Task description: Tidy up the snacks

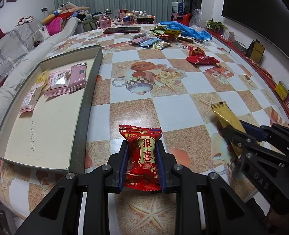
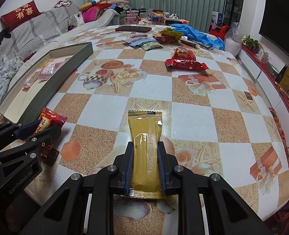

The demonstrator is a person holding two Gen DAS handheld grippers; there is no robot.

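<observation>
Left wrist view: left gripper (image 1: 142, 146) clamped on red jujube packet (image 1: 142, 152), above the checkered tablecloth (image 1: 172, 105).
Right wrist view: right gripper (image 2: 145, 148) clamped on gold sachet (image 2: 145, 146).
Green box lid (image 1: 89, 101): holds pink snack packets (image 1: 66, 80).

Two wrist fisheyes, side by side, both tilted down over the table (image 1: 179, 90), facing the far curtain.

Left view sits close behind the left gripper (image 1: 142, 148), box (image 1: 89, 90) near on its left, right gripper (image 1: 234, 135) at its right edge. Right view sits close behind the right gripper (image 2: 145, 150), left gripper (image 2: 36, 131) at its left edge. Shared: table, box, far snack pile (image 1: 164, 33), sofa (image 1: 13, 39).
</observation>
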